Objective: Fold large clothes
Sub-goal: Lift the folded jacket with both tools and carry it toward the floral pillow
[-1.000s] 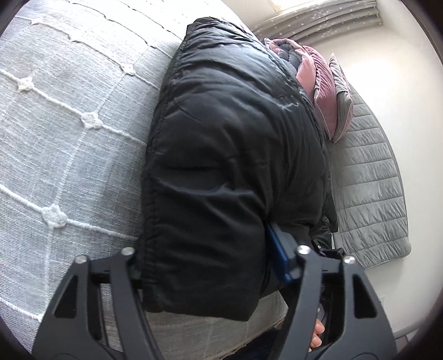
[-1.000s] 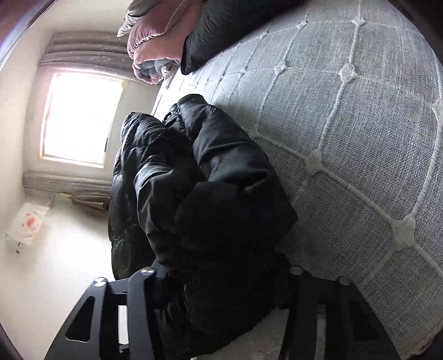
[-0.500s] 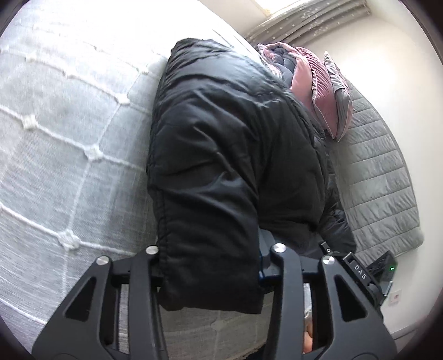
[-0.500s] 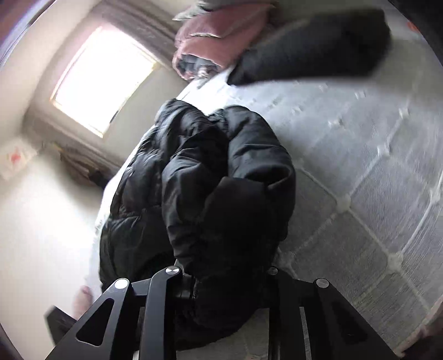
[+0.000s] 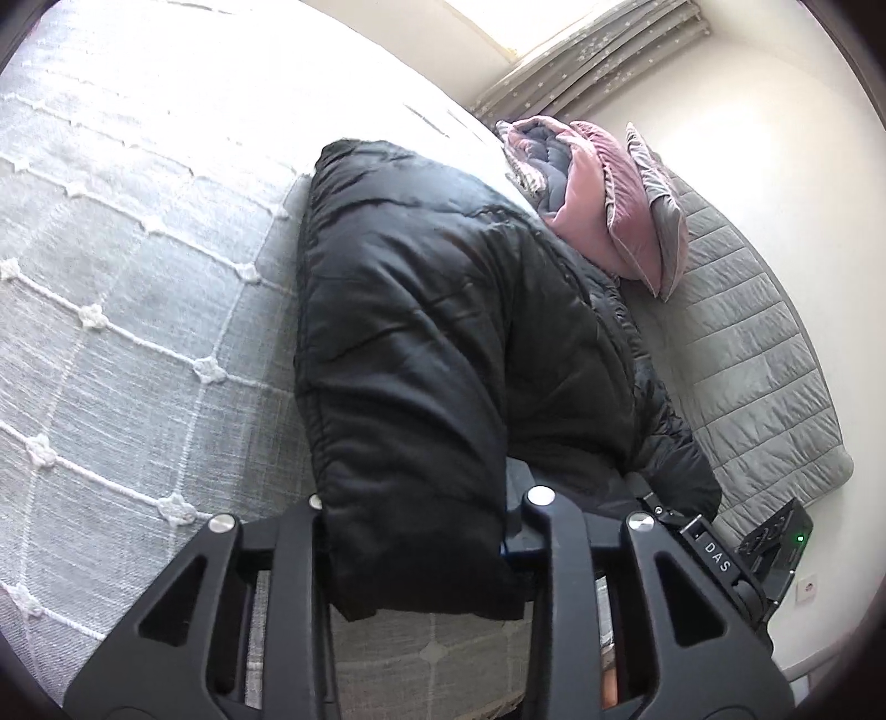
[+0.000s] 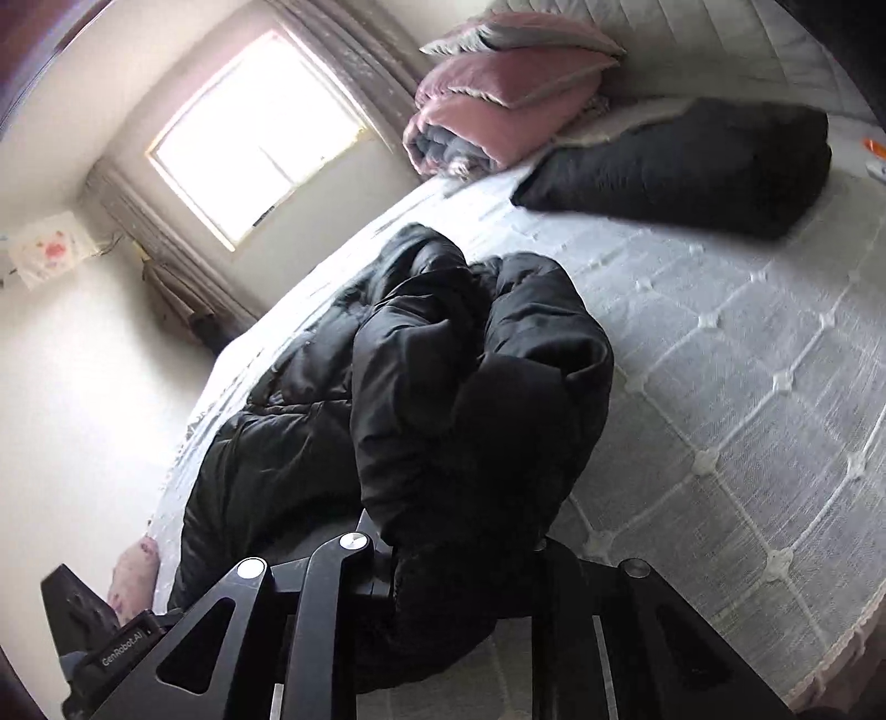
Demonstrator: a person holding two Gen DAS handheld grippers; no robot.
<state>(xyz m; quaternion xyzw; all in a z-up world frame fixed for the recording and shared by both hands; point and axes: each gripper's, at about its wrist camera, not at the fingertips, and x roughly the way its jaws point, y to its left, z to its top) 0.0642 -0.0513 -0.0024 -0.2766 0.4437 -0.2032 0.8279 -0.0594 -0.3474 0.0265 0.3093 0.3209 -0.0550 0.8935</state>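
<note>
A grey bedspread (image 5: 138,343) with a white stitched grid covers the bed. At its far end lies a folded pink quilt (image 6: 487,116) under grey pillows (image 6: 531,33). A bright window (image 6: 260,138) with grey curtains (image 6: 360,61) stands beyond.

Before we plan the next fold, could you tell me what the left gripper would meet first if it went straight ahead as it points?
The black puffer jacket: the closing left gripper already has its edge between the jaws.
</note>
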